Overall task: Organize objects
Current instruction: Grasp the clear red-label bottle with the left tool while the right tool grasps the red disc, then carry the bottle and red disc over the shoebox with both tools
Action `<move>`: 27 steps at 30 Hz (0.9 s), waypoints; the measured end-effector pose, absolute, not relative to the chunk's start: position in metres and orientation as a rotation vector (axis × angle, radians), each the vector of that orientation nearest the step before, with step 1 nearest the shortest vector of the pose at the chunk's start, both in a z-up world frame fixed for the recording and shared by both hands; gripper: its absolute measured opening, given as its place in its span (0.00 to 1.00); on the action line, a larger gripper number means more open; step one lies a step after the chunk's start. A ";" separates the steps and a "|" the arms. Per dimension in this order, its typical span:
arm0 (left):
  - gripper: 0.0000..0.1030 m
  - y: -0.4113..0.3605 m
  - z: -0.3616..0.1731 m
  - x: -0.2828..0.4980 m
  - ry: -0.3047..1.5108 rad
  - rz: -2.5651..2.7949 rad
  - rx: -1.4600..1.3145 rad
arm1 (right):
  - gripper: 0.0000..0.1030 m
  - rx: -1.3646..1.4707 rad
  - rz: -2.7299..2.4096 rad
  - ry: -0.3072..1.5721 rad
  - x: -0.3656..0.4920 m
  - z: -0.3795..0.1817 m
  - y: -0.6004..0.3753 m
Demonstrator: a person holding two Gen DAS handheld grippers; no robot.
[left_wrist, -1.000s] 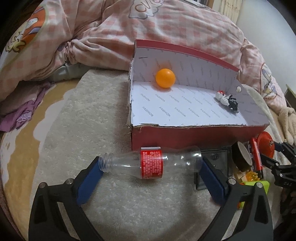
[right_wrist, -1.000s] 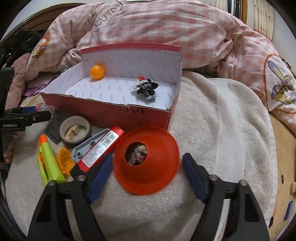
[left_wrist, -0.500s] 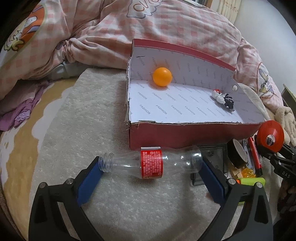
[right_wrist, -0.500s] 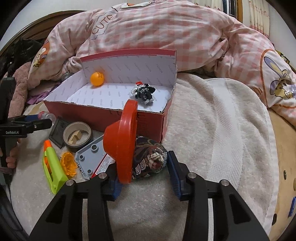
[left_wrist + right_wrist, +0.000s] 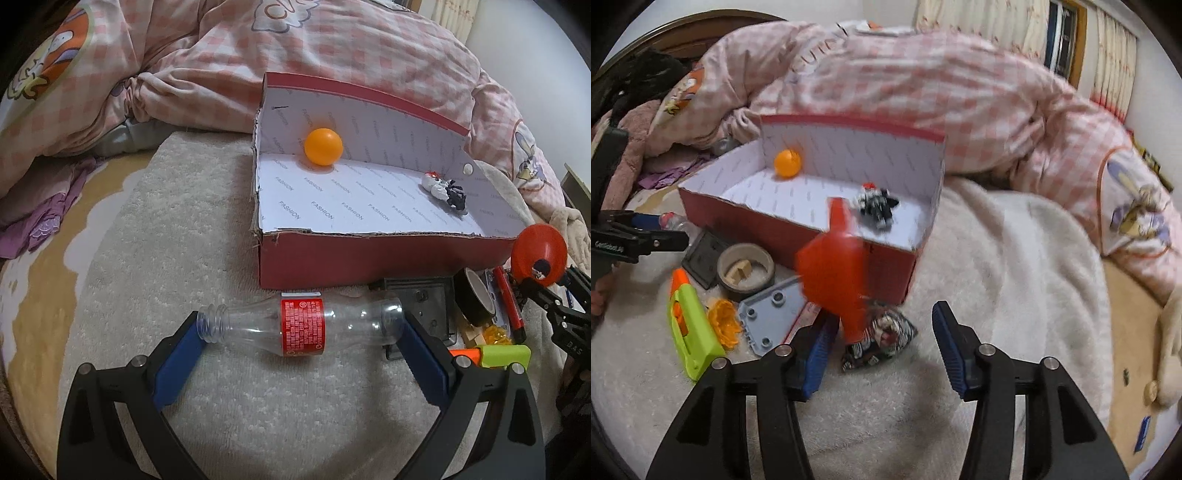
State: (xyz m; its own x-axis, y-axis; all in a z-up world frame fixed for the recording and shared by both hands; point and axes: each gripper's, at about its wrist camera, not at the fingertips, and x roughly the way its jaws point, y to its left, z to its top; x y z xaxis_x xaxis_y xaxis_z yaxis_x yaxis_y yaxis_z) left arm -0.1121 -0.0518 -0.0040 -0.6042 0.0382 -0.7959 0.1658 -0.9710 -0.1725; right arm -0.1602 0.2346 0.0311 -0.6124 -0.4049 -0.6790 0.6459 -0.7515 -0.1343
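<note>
Biggest thing here is the pink checked duvet bunched up behind everything, with a cream fluffy blanket spread in front of it as the work surface. On the blanket sits the red shoebox (white inside, "FASHION" printed all over the lining), and in it there's an orange ping-pong ball against the back wall plus a small black-and-white toy figure near the right end.

The left gripper is spread wide with a clear plastic bottle lying on its side between the blue pads, neck toward the left pad and base toward the right. Both ends look like they're touching or just about touching the pads, can't say for sure.

The right gripper is also spread apart. The red cone is blurred, tilted, just in front of the left pad, and I can't tell if it's touching it. Right beside the cone's base lies a small patterned black-and-white pouch, sitting on the blanket between the fingers.

Left of that is the loose pile in front of the box: a lime green toy blaster, a roll of tape with a wooden block inside it, a grey studded plate, a dark square tile and an orange crinkly toy.
</note>
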 end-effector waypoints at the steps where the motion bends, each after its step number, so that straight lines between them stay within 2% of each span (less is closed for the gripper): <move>1: 0.98 -0.052 -0.004 -0.112 0.355 -2.728 1.362 | 0.52 0.834 -2.336 0.495 -0.158 0.034 0.234; 3: 0.98 -0.051 -0.004 -0.112 0.356 -2.730 1.366 | 0.51 0.768 -2.335 0.483 -0.152 0.039 0.234; 5: 0.98 -0.051 -0.004 -0.112 0.350 -2.731 1.370 | 0.44 0.741 -2.313 0.449 -0.150 0.043 0.233; 6: 0.98 -0.050 -0.004 -0.112 0.346 -2.732 1.371 | 0.20 0.744 -2.304 0.432 -0.151 0.044 0.232; 7: 0.98 -0.050 -0.004 -0.112 0.345 -2.731 1.373 | 0.02 0.754 -2.303 0.425 -0.152 0.044 0.232; 15: 0.98 -0.052 -0.002 -0.110 0.365 -2.738 1.375 | 0.01 0.815 -2.293 0.319 -0.163 0.045 0.238; 16: 0.98 -0.052 -0.002 -0.110 0.365 -2.738 1.375 | 0.04 0.815 -2.283 0.313 -0.163 0.045 0.239; 17: 0.98 -0.052 -0.002 -0.110 0.365 -2.738 1.377 | 0.13 0.817 -2.263 0.305 -0.163 0.046 0.237; 18: 0.98 -0.052 -0.002 -0.110 0.365 -2.739 1.379 | 0.40 0.826 -2.251 0.311 -0.162 0.046 0.235; 19: 0.98 -0.052 -0.002 -0.110 0.364 -2.739 1.380 | 0.71 0.835 -2.246 0.333 -0.159 0.046 0.230; 20: 0.98 -0.051 -0.002 -0.110 0.363 -2.740 1.381 | 0.79 0.823 -2.251 0.352 -0.155 0.045 0.224; 27: 0.98 -0.050 -0.001 -0.108 0.358 -2.749 1.383 | 0.81 0.791 -2.245 0.533 -0.142 0.036 0.181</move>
State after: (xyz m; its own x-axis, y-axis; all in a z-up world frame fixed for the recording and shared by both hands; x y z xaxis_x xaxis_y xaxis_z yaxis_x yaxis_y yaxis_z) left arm -0.1083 -0.0496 -0.0013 -0.6007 0.0647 -0.7968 0.1415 -0.9724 -0.1857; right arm -0.1419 0.1810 0.0355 -0.5778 -0.4700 -0.6673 0.7198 -0.6789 -0.1451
